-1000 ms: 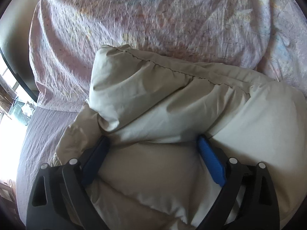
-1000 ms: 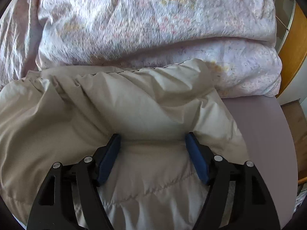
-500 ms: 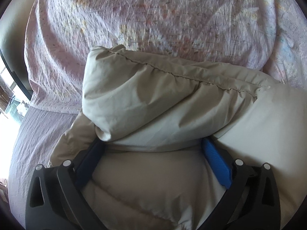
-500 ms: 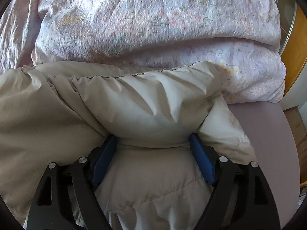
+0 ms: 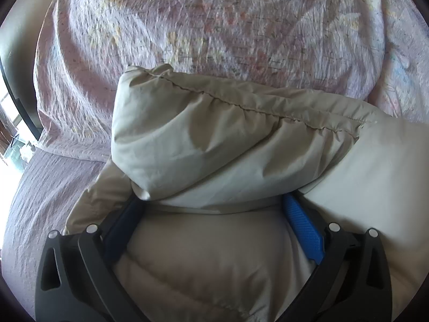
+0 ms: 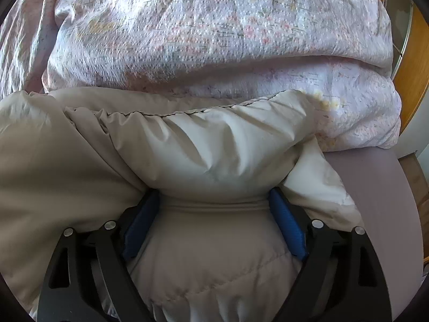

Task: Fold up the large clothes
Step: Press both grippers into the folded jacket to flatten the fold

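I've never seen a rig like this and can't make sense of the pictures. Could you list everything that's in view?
Puffy jacket: one, beige, bunched on the bed, nearest both cameras.
Floral duvet: one, pale pink patterned, heaped just behind the jacket.
Bed sheet: one, plain mauve, under the jacket.
Wooden furniture: one, orange-brown, far right edge.
Left gripper: one, black with blue pads, fingers wide apart with jacket padding between them.
Right gripper: one, same colours, likewise straddling the jacket.

Smooth, faintly glossy padded jacket [image 5: 214, 139]; crinkled matt floral duvet [image 5: 214, 26].
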A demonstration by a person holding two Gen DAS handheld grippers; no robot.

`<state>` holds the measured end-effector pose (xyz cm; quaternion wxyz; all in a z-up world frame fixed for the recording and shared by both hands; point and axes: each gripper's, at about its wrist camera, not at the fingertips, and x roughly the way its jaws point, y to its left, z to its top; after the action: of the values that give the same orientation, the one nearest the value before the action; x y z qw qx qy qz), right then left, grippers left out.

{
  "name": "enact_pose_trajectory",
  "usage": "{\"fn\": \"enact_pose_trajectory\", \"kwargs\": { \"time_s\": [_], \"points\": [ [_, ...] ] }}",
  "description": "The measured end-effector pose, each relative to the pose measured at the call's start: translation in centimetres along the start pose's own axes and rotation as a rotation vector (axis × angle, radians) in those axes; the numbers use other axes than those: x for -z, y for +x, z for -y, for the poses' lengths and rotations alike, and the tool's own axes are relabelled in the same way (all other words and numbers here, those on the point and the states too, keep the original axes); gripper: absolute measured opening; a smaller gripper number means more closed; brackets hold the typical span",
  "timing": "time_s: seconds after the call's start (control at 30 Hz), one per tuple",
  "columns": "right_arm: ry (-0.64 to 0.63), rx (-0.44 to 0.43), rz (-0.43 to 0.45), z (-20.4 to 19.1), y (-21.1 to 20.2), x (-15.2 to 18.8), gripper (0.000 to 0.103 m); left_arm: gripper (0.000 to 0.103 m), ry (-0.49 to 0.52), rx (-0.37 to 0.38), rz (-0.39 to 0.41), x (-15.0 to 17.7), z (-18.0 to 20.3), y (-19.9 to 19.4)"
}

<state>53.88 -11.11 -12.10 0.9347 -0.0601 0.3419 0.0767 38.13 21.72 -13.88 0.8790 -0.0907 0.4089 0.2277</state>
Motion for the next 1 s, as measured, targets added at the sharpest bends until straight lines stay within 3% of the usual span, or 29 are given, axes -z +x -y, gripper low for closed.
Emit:
{"fn": "enact_pose_trajectory", "kwargs": {
  "time_s": [0.67, 1.0],
  "points": [
    [0.018, 0.014, 0.028, -0.3, -0.8, 1.6, 0.087, 0.101, -0.006, -0.011, 0.029, 0.6, 0.1, 0.4],
    [0.032, 0.011, -0.100, 1.4, -3.2, -0.1, 0.087, 0.101, 0.003, -0.027, -0.053, 0.2, -0.6, -2.6]
  ]
}}
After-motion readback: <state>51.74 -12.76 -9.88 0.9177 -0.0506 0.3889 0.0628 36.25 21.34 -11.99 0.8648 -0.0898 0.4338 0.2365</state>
